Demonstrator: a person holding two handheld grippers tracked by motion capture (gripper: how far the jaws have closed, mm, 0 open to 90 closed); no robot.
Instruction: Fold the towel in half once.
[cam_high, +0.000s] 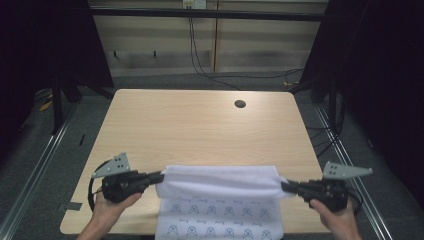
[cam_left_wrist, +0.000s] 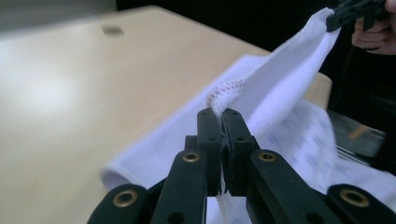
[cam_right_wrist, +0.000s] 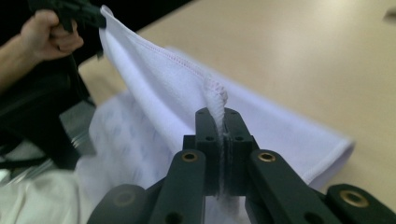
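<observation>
A white cloth (cam_high: 220, 182) with a small printed pattern on its lower part lies at the near edge of the table, its near end hanging over the edge. Its far part is folded back toward the person and held up. My left gripper (cam_high: 161, 176) is shut on the cloth's left corner, whose stitched hem (cam_left_wrist: 227, 88) is pinched between the jaws. My right gripper (cam_high: 284, 185) is shut on the right corner, a bunched hem (cam_right_wrist: 215, 95) rising out of its jaws. The cloth (cam_left_wrist: 280, 79) stretches taut between both grippers. In the right gripper view the cloth (cam_right_wrist: 154, 88) runs off to the left gripper (cam_right_wrist: 95, 18).
The light wooden table (cam_high: 200, 125) has a round cable hole (cam_high: 240, 104) at its far right. Metal rails (cam_high: 40, 160) run along both sides on the floor. Cables (cam_high: 200, 65) hang at the back wall.
</observation>
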